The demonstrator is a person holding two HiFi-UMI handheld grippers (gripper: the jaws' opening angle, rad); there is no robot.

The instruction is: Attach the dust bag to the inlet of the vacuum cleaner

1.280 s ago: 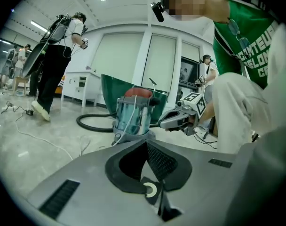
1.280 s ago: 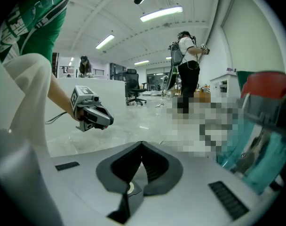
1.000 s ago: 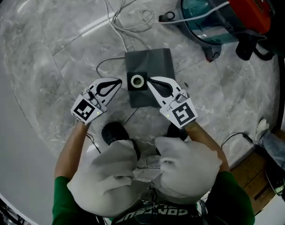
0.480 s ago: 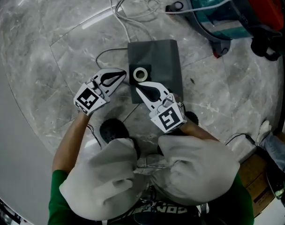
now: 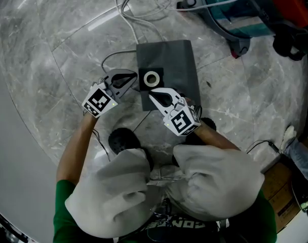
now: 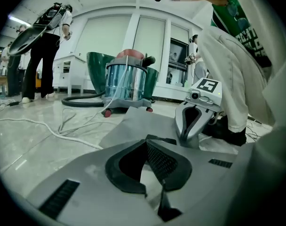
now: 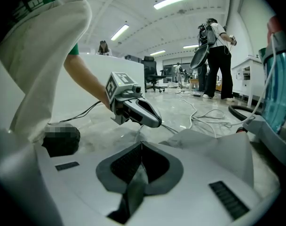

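Dust bag [image 5: 169, 65] lies flat; left gripper [image 5: 135, 79], right gripper [image 5: 151, 96] tilt down beside its collar [image 5: 152, 78], jaws clenched.

A glossy grey veined marble floor [image 5: 52, 59] lies under a white ceiling [image 7: 133, 8] with long strip lights [image 7: 173, 0], a white counter [image 7: 119, 62] and black office chairs [image 7: 154, 80] on one side, tall white-framed glazed panels [image 6: 133, 46] on another.

Green short sleeves [image 5: 63, 206], pale trousers [image 5: 113, 186], black shoes [image 5: 122, 139]. The left gripper [image 5: 135, 79] and right gripper [image 5: 150, 95] are white with black-lined jaws, each bearing a black-and-white marker cube [image 5: 99, 100].
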